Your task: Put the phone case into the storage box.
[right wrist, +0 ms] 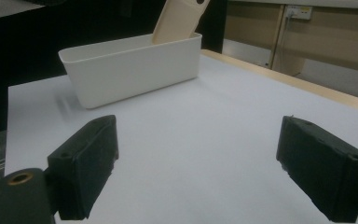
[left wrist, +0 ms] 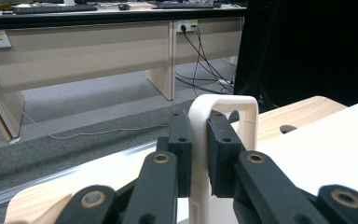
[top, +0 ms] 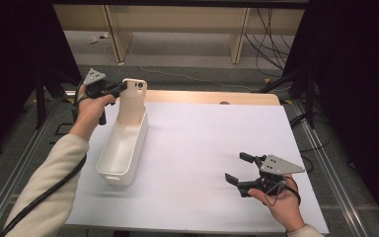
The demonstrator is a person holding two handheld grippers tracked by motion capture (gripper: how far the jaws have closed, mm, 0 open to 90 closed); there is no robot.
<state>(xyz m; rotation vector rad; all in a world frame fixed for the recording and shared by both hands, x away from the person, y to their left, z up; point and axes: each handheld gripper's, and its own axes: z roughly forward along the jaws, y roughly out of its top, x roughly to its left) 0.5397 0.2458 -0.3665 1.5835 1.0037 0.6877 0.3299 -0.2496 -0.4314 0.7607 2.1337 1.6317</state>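
Gripping the phone case (top: pixel 133 98) by its edge, the left gripper (top: pixel 120 89) holds it upright with its lower end inside the far end of the white bin (top: pixel 123 148). Right gripper (top: pixel 244 170) rests near the tabletop (top: pixel 202 148), jaws wide open, holding nothing. Risk: the grip is narrow, on 1 thin rim; releasing now could let the case topple out over the bin wall.

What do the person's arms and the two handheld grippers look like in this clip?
Both grippers, left gripper and right gripper, are black with blocky two-jaw tips, brass-coloured pivot pins and a grey three-cornered plate dotted with holes on top. A black cable trails along the left forearm. The cream sleeve is long and soft-looking.
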